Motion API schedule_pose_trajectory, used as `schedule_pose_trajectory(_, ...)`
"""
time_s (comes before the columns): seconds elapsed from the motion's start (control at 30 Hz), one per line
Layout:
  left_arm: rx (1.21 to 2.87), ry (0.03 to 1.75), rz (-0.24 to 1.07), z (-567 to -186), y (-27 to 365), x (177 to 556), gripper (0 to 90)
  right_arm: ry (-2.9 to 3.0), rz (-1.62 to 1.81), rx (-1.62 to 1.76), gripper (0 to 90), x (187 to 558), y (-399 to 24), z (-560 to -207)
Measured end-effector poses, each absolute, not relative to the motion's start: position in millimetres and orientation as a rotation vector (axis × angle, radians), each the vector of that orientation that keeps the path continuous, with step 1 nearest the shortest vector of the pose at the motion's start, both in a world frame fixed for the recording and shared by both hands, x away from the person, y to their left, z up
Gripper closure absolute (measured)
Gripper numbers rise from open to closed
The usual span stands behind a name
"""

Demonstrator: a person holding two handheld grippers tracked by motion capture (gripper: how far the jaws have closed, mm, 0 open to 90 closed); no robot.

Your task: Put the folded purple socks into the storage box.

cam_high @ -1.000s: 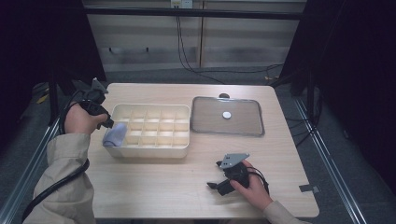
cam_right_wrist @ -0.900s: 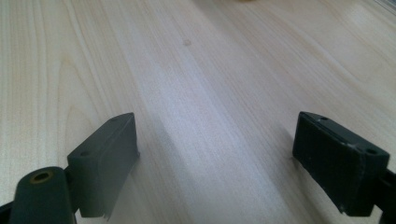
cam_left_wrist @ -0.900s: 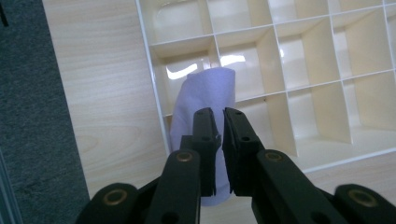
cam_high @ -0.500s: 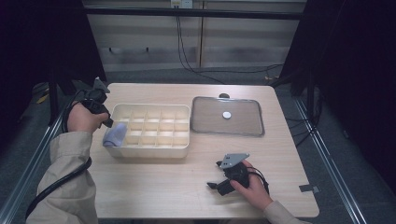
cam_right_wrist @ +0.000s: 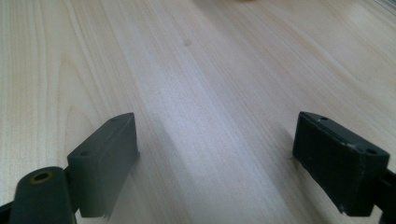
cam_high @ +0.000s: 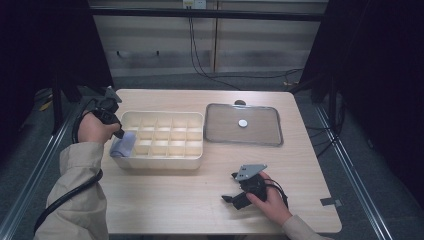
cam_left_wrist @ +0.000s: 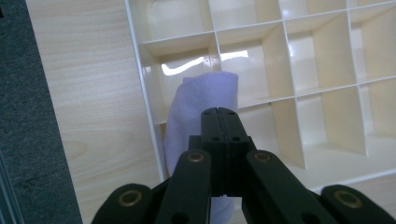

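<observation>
While our left tool (cam_left_wrist: 219, 122) is pinching one pale cloth (cam_left_wrist: 196, 107) over one divided tray (cam_high: 165, 156), our right tool (cam_right_wrist: 219, 154) is resting spread on the table (cam_right_wrist: 210, 70).

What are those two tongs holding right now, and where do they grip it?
The left tongs are shut on a pale purple cloth, pinching its near part over the divided box's corner compartment. The right tongs stand open over the bare table, holding nothing.

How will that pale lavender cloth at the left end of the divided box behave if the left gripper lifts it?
Probably floppy: the cloth drapes in soft folds over a divider of the divided box. It looks thin and light, so it should lift easily but sag. The left gripper is shut over it; whether it pinches the fabric I cannot tell, so it might slip free.
</observation>
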State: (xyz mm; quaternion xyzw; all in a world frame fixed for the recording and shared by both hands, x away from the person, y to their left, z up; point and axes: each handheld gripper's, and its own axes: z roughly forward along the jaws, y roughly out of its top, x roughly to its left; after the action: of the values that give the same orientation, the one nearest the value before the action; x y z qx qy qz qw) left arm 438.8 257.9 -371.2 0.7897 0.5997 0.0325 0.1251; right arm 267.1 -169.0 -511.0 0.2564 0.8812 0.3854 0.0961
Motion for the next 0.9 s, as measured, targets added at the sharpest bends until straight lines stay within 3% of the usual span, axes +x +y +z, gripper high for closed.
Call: schedule_pose_trajectory(0.9,2.339,1.784,0.0,-408.5,256.5,435.4,90.0,2.61,1.144,0.748,13.2,266.4,-168.6,-510.9)
